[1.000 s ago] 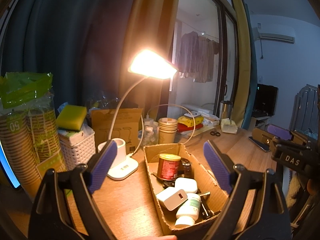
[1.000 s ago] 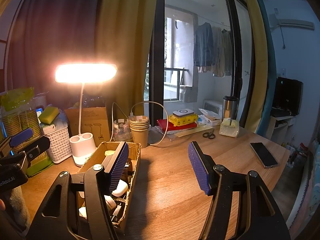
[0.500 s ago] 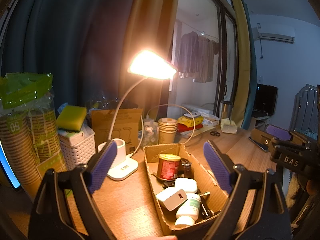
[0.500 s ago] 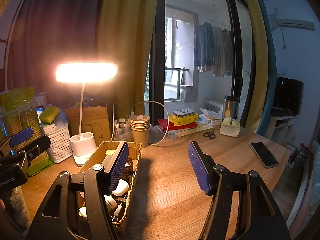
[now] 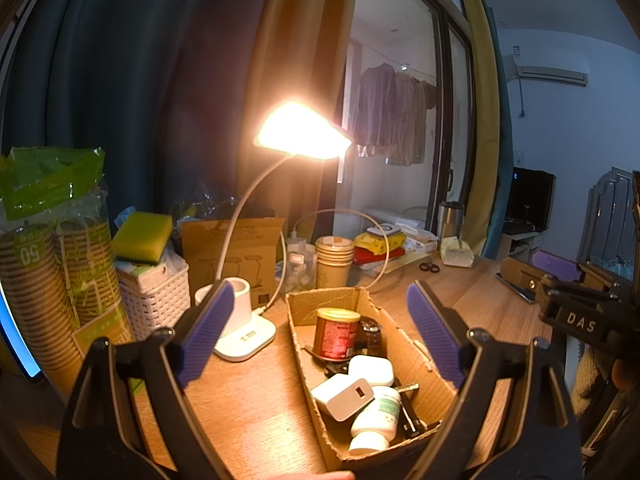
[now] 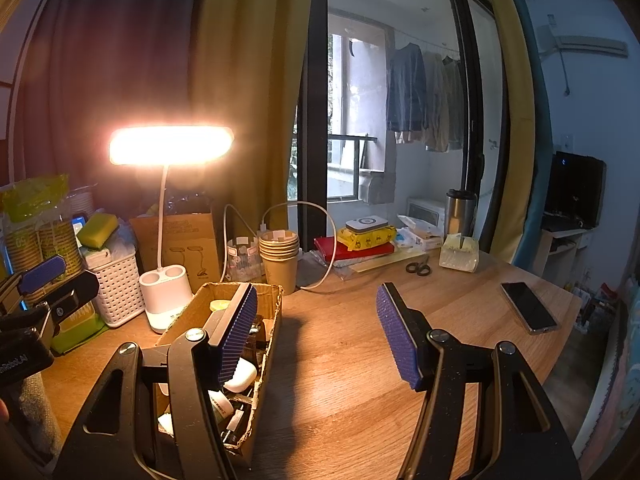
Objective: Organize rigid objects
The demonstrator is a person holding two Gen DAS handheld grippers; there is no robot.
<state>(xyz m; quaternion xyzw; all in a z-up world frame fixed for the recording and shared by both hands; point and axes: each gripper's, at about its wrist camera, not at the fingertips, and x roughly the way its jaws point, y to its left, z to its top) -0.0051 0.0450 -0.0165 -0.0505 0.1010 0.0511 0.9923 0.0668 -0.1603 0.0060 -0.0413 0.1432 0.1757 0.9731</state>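
Both the left tongs (image 5: 320, 332) and the right tongs (image 6: 320, 340) are wide apart and hold nothing, so the person should dip slowly into the cardboard box (image 5: 416, 356) on the surface (image 6: 360, 360) and pinch the red can (image 5: 335, 334) around its middle.

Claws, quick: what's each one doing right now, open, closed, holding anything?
Left claw: open, empty, above the cardboard box.
Right claw: open, empty, over the table.
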